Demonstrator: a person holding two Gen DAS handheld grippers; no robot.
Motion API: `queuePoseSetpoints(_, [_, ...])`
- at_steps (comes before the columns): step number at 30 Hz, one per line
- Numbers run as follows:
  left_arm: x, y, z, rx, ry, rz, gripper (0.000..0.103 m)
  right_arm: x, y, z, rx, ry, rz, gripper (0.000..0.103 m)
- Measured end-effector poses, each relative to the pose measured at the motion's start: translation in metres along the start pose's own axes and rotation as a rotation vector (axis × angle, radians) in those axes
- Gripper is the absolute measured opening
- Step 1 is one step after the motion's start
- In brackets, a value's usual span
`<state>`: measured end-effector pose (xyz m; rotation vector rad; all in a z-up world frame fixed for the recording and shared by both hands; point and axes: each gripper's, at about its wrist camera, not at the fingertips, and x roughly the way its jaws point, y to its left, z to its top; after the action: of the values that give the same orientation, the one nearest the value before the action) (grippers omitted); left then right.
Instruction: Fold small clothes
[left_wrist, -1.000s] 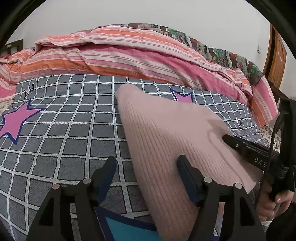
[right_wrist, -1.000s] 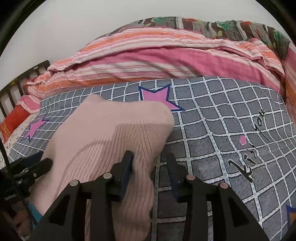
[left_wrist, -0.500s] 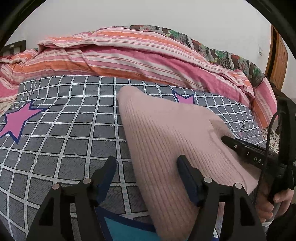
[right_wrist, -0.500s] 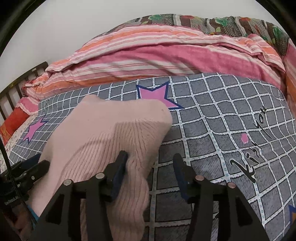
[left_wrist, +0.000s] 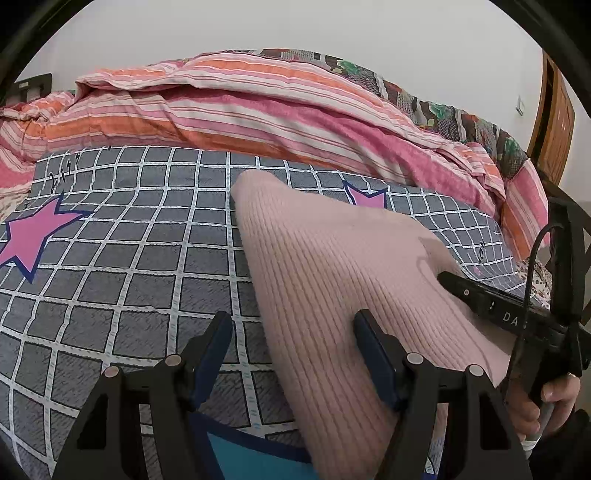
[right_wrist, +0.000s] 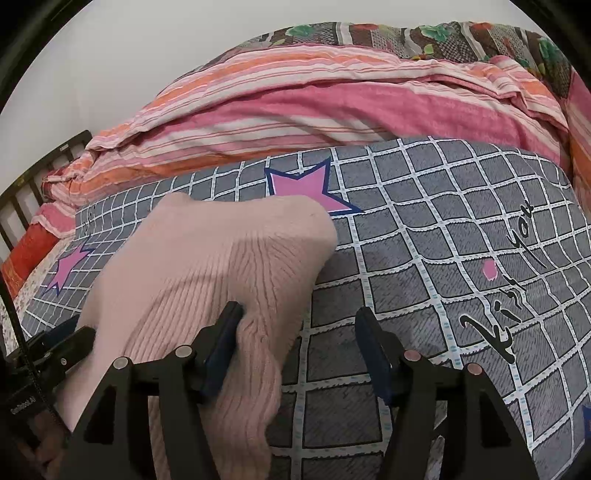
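A pale pink ribbed knit garment (left_wrist: 332, 258) lies folded on the grey checked sheet (left_wrist: 129, 258). My left gripper (left_wrist: 291, 319) stands open astride the garment's left edge, one finger over the sheet and the other over the knit. My right gripper (right_wrist: 299, 312) is opening over the right edge of the garment (right_wrist: 221, 251). Its left finger (right_wrist: 225, 332) rests against a bulge of knit, while its right finger (right_wrist: 373, 350) stands clear over the sheet (right_wrist: 443, 221). The pads do not press on the cloth. A hand (left_wrist: 554, 402) holds the right gripper's handle.
A pink and orange striped quilt (left_wrist: 258, 110) is heaped along the back of the bed. A dark slatted headboard (right_wrist: 22, 192) is at the left, a wooden door (left_wrist: 557, 122) at the far right. A teal patch (left_wrist: 251, 458) on the sheet lies under my left gripper.
The right gripper's jaws have spread apart and let go of the garment's right edge. The left gripper and the garment have stayed where they were.
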<state>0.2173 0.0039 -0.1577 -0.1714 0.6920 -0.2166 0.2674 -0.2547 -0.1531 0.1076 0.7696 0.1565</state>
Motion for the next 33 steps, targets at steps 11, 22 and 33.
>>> queuePoseSetpoints(11, [-0.001, -0.001, 0.001, 0.003, -0.003, 0.003, 0.068, -0.002, 0.003, -0.001, -0.032, -0.02, -0.021, 0.062])
queuePoseSetpoints(22, [-0.002, -0.003, 0.001, 0.008, -0.014, 0.016, 0.068, -0.003, 0.003, -0.001, -0.03, -0.024, -0.023, 0.062])
queuePoseSetpoints(33, [-0.005, -0.005, 0.003, -0.01, -0.036, 0.022, 0.068, -0.016, 0.015, -0.006, -0.075, -0.075, -0.047, 0.049])
